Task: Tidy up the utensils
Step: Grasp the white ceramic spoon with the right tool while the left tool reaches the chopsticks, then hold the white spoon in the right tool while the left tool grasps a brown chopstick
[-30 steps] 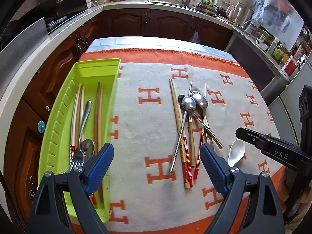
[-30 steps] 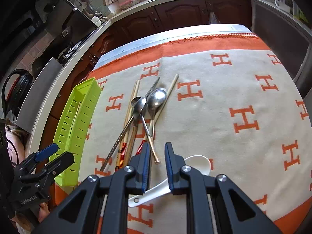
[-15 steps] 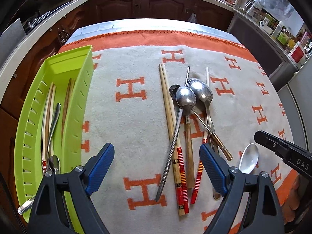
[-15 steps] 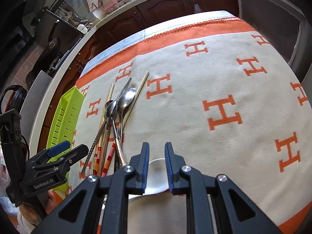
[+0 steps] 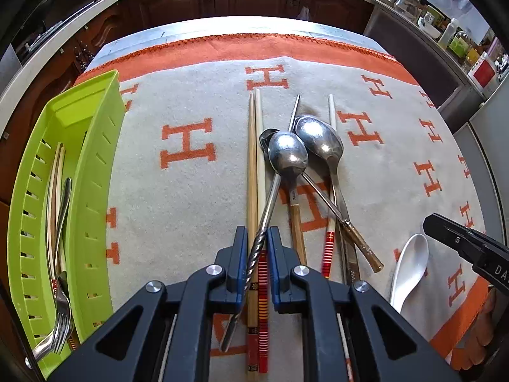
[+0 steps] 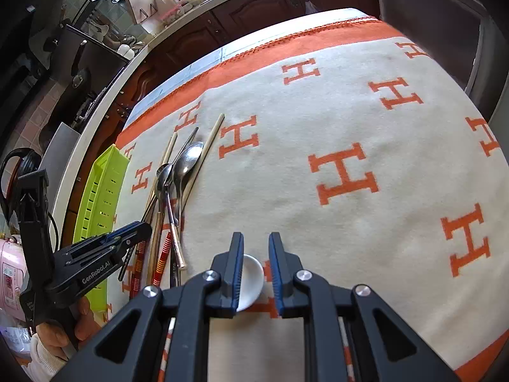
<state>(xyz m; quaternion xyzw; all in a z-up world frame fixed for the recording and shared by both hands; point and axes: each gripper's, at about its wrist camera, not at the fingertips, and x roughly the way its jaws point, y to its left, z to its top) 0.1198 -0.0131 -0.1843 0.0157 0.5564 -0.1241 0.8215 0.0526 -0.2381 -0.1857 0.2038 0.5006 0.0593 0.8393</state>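
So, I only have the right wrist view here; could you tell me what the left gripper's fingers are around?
Observer: The left gripper straddles the handle of the twisted spoon and two chopsticks beneath it. I cannot tell whether it pinches them.
Operator: Thank you. Is anything in the tray?
Observer: Yes, the tray holds a fork and a chopstick pair.
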